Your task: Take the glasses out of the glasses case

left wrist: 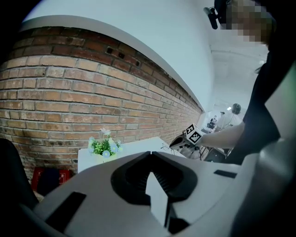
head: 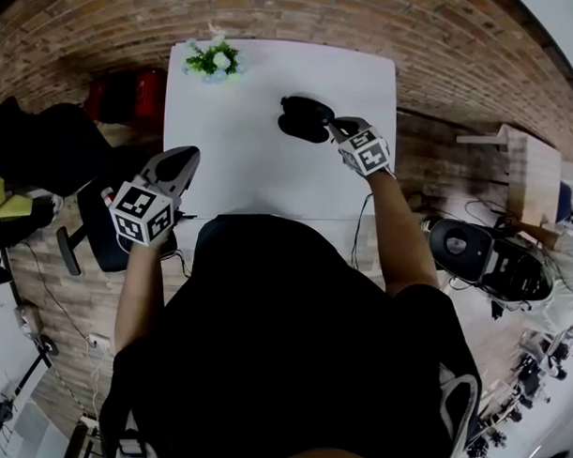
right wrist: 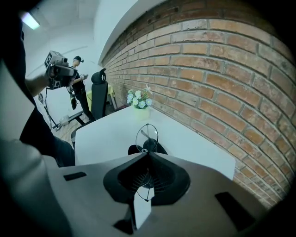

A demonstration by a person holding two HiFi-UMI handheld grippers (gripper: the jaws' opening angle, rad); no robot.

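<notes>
- The right gripper [right wrist: 148, 154] has its jaws pinched on thin wire-rimmed glasses [right wrist: 147, 135], one round lens standing above the tips, just over the black glasses case [head: 304, 119] at the upper centre of the white table [head: 242, 165].
- The left gripper [left wrist: 151, 153], jaws closed on nothing, hangs by the table's left edge.
- Potted flowers [head: 215, 58] sit at the table's upper-left corner.

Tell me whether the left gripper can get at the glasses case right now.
Probably yes: only white table lies between the left gripper and the glasses case. The right gripper, shut on the glasses, hangs at the case and may crowd it.
</notes>
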